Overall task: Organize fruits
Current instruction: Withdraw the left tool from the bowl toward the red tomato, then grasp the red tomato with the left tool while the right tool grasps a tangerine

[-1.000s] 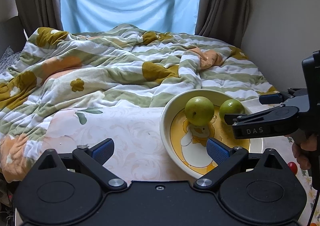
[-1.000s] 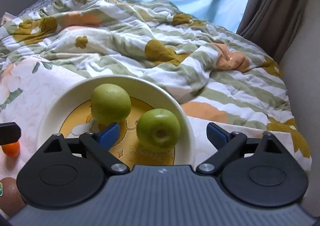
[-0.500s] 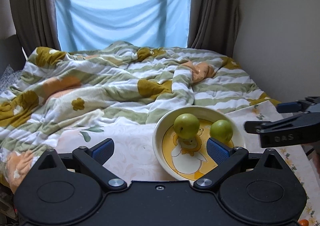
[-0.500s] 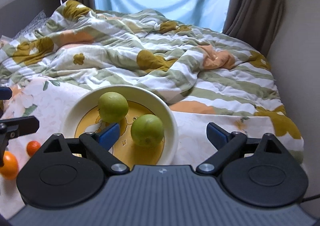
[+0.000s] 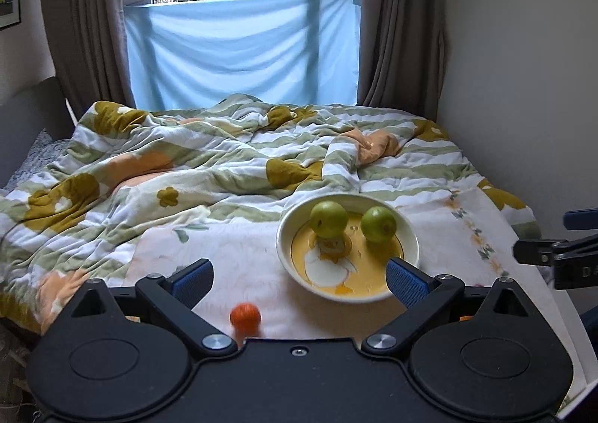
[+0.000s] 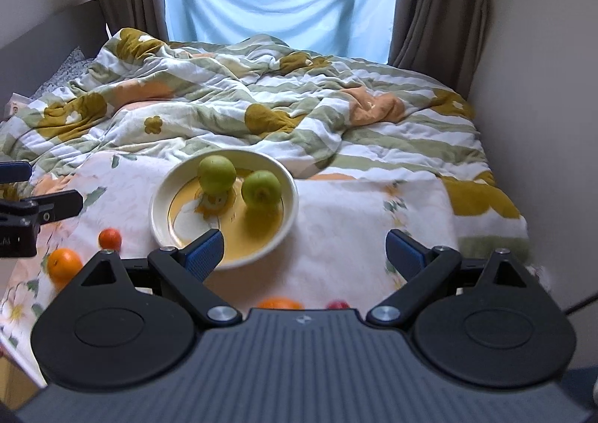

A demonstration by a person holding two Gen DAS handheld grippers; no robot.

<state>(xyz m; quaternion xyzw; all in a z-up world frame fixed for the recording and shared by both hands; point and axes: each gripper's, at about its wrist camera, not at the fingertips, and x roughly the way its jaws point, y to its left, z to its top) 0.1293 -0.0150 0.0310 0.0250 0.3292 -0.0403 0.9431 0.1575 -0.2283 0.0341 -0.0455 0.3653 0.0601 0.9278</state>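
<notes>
A cream bowl (image 5: pixel 405 232) with a yellow inside holds two green apples (image 5: pixel 328 218) (image 5: pixel 378 224) on the floral cloth; it also shows in the right wrist view (image 6: pixel 160 198) with both apples (image 6: pixel 216 174) (image 6: pixel 261 189). My left gripper (image 5: pixel 299 279) is open and empty, held back from the bowl. My right gripper (image 6: pixel 304 247) is open and empty, also back from the bowl. A small orange fruit (image 5: pixel 244 317) lies near the left gripper. An orange (image 6: pixel 64 266) and a small reddish fruit (image 6: pixel 110 239) lie left of the bowl.
Another orange (image 6: pixel 279 303) and a red fruit (image 6: pixel 338 305) peek out just above my right gripper's body. A rumpled striped quilt (image 5: pixel 224 161) covers the bed behind. A wall (image 5: pixel 523 86) runs along the right. Curtains and a window stand at the back.
Both grippers have drawn back and up from the bowl, so it looks smaller and the loose oranges on the cloth have come into view. The apples stay in the bowl.
</notes>
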